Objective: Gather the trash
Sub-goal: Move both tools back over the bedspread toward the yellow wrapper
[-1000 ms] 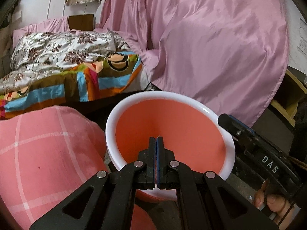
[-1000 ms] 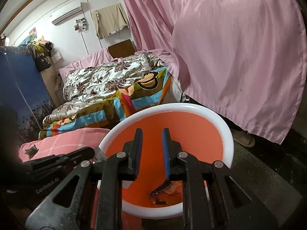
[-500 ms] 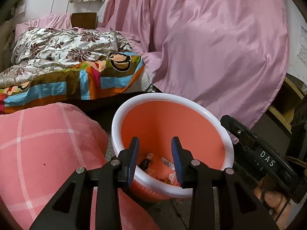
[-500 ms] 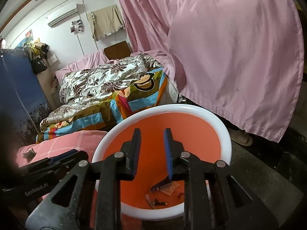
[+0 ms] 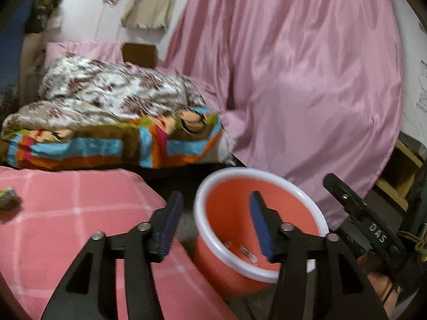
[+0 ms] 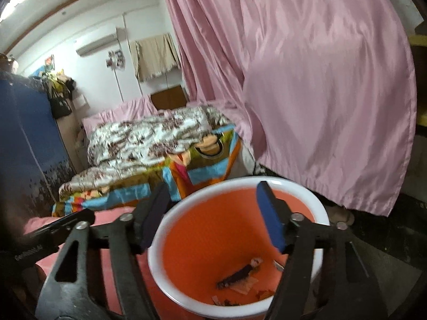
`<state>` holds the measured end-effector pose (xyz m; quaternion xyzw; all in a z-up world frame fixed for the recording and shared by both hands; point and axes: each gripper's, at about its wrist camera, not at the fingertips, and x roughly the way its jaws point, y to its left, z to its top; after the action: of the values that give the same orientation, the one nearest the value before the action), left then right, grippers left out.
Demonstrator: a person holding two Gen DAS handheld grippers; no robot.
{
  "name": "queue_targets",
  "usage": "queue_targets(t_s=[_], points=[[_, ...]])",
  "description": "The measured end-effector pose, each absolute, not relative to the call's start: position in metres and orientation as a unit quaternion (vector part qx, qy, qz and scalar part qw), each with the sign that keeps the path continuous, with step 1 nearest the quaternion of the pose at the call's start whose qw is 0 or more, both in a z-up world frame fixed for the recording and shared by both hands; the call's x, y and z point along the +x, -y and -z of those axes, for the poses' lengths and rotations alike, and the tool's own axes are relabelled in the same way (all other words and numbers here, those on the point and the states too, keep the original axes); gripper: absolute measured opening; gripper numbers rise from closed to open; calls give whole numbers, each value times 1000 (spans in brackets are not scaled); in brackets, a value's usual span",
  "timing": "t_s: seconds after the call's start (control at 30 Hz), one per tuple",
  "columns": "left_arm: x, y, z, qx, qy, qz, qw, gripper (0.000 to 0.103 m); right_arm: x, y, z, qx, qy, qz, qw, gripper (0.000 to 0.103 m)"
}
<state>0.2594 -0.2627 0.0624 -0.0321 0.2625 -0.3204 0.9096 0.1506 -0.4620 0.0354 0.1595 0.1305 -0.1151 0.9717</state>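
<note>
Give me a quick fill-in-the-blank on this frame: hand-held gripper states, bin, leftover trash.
1. Both the left hand-held gripper and the right hand-held gripper are ____.
2. The bin has a white rim and an ____ inside.
3. The scraps lie ____ the bin.
4. A small wrapper lies on the ____ checked cloth.

Missing: open; orange; inside; pink

The left wrist view looks forward along its own fingers from above the pink checked cushion point(image 5: 66, 213), facing the bed and pink curtain point(image 5: 307, 80), with the orange bin point(image 5: 256, 176) close below and right of centre; the right wrist view sits nearer, almost over the bin's white rim point(image 6: 160, 240), seeing down to scraps on its bottom; both share bin, floral quilt point(image 6: 149, 138), curtain and far wall.
</note>
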Motion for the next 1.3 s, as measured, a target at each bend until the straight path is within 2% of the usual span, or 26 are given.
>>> queue_targets(t_s=[0.07,0.13,0.23,0.3,0.37,0.87,1.3], points=[[257,247,-70,-39,-244,305,920,52,148,454,-42,161,-108,108,975,87],[255,233,-77,-41,-231,290,928,54,147,445,-47,159,-93,101,978,92],[250,209,-87,-48,-204,265,941,71,145,427,-55,151,-67,87,982,103],[244,190,-92,-62,-182,246,950,93,144,414,-61,146,-46,79,985,103],[235,167,-98,-78,-150,219,961,98,143,400,-67,140,-27,66,988,103],[199,50,-109,-67,-78,110,989,100,140,296,-88,80,50,-34,995,103],[195,-30,-92,-67,-85,51,993,100,171,218,-78,42,29,-88,995,103]])
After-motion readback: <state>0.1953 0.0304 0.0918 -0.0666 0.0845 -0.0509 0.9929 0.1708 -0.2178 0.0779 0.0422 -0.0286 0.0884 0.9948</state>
